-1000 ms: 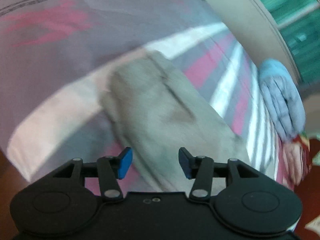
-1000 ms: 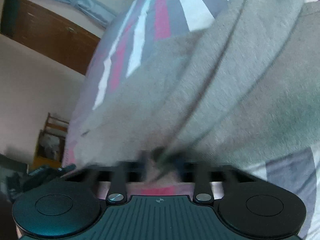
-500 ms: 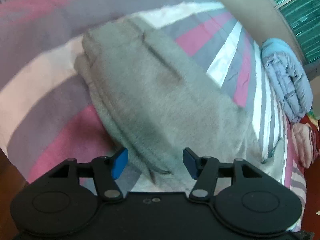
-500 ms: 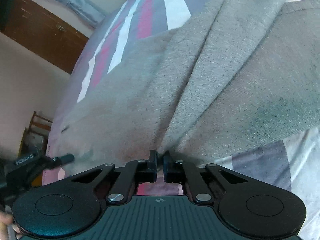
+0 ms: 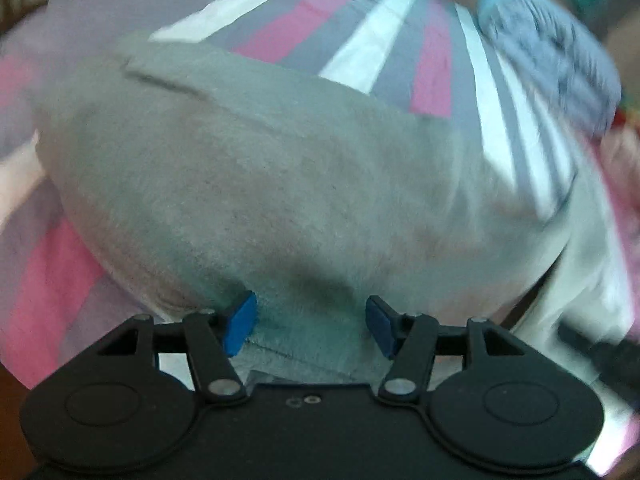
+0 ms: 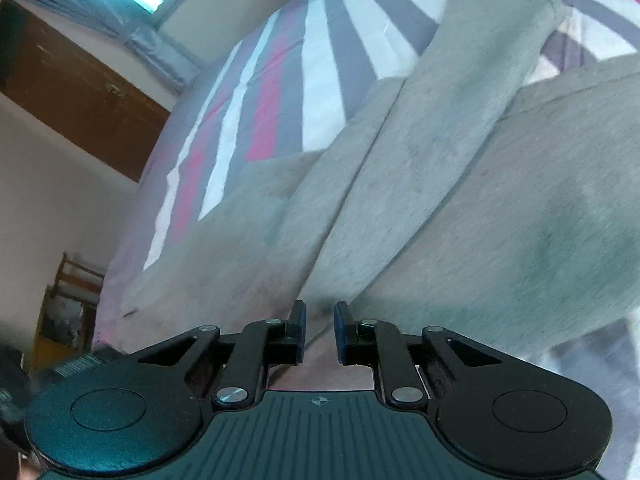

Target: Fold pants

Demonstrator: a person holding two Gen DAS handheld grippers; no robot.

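Grey sweatpants [image 5: 280, 184] lie on a striped bed sheet [image 5: 304, 28]. My left gripper [image 5: 308, 322] is open, its blue pads either side of the pants' near edge, which lies between them. In the right wrist view the pants [image 6: 460, 184] spread across the bed with a long fold running away from me. My right gripper [image 6: 320, 330] sits at the pants' near edge with its jaws a small gap apart and no cloth visibly pinched between them.
A folded blue-grey garment [image 5: 552, 52] lies at the far right of the bed. A wooden wardrobe [image 6: 76, 92] and a wooden chair [image 6: 68, 304] stand beside the bed in the right wrist view. The other gripper's black body [image 5: 600, 352] shows at the lower right.
My left gripper has moved down and forward onto the pants' edge. My right gripper, shut on the cloth before, has opened a little and let go.
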